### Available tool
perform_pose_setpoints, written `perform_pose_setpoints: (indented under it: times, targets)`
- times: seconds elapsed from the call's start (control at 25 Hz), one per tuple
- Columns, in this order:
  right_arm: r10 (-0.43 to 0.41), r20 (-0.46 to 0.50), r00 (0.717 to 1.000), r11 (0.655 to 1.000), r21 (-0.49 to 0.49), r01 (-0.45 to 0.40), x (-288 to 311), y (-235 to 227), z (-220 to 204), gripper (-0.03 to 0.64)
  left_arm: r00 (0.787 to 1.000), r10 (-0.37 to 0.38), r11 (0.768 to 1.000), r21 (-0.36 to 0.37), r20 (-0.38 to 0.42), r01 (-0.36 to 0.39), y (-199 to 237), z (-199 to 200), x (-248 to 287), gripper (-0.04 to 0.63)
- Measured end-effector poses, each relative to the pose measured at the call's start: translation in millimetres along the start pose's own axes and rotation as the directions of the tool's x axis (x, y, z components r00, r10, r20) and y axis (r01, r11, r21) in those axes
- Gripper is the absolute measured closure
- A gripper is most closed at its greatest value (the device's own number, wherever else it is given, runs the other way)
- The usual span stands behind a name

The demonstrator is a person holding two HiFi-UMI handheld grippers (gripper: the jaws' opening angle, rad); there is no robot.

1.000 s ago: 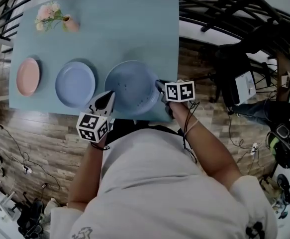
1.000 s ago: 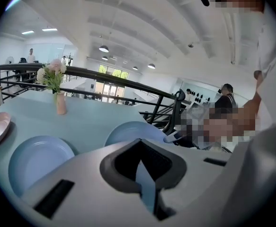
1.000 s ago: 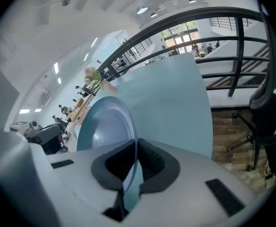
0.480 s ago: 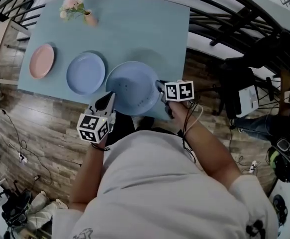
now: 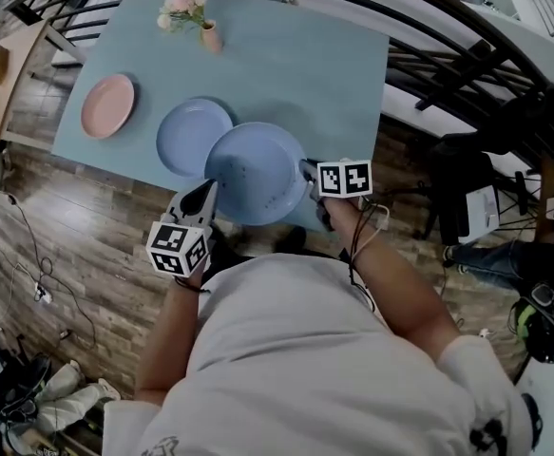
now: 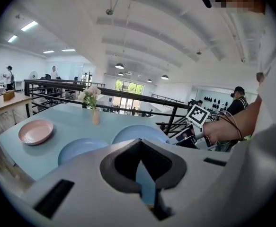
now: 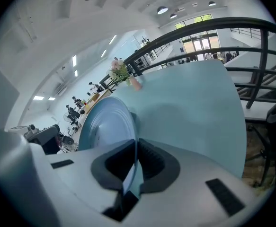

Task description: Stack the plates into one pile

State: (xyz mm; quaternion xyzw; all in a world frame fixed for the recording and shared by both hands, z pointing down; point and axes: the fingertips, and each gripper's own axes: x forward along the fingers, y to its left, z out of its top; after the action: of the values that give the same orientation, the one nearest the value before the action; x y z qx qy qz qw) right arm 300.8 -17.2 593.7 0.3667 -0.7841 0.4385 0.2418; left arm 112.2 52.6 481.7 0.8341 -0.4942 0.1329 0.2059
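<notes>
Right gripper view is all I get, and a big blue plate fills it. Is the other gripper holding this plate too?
Observer: Yes. The left gripper is shut on the big blue plate at the other side of its rim from the right gripper.
Operator: Are there more plates somewhere?
Observer: Two. A smaller blue plate lies on the table right beside yours. In the head view the big plate's edge overlaps it.
Operator: And the other one?
Observer: A pink plate sits near the table's left end, apart from both blue ones.
</notes>
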Motion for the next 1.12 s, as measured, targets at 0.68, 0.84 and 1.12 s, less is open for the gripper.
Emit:
perform_pose_setpoints:
  times: [0.68,0.84,1.12]
  targets:
    - [-0.092,0.046,0.995,0.994,0.070,0.089,86.7,127.6,20.1,0.592,0.991,-0.130,0.991,0.044,-0.014,0.130,153.5,12.7,-61.9,0.591]
    - [-0.121,0.064,0.991,0.990,0.085,0.115,99.7,149.9,20.8,0.592,0.984,-0.177,0.981,0.074,-0.031,0.179,175.8,11.8,-76.8,0.591]
    - [-0.166,0.051,0.985,0.982,0.096,0.161,115.7,172.8,13.4,0.591,0.976,-0.213,0.974,0.071,-0.043,0.216,210.9,1.8,-96.7,0.591]
